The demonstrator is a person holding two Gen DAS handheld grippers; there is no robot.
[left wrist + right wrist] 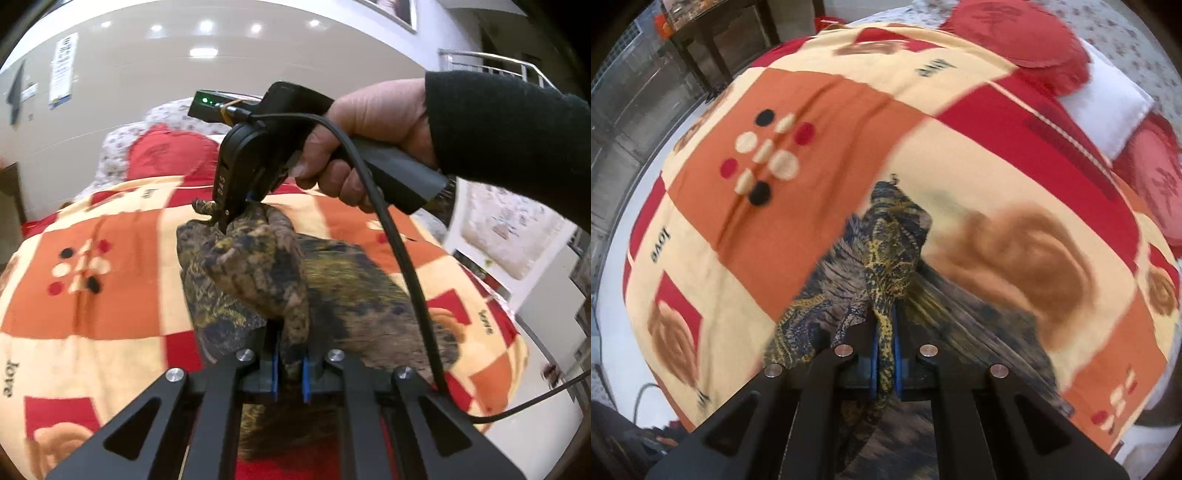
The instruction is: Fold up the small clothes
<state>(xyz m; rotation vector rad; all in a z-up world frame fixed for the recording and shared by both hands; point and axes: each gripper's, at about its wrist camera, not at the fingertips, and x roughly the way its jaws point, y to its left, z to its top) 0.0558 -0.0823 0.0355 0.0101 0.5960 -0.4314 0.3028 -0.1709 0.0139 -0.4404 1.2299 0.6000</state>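
At lower centre of both views, the left gripper (290,373) and right gripper (884,363) are each pinching the patterned garment (258,266), jaws nearly closed, above the blanket (110,314).

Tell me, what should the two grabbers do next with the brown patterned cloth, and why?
Probably lift it together and carry the pinched edge across to make a fold. Both the left gripper and the right gripper are shut on the patterned cloth, which is bunched up on the checked blanket, not yet flat.
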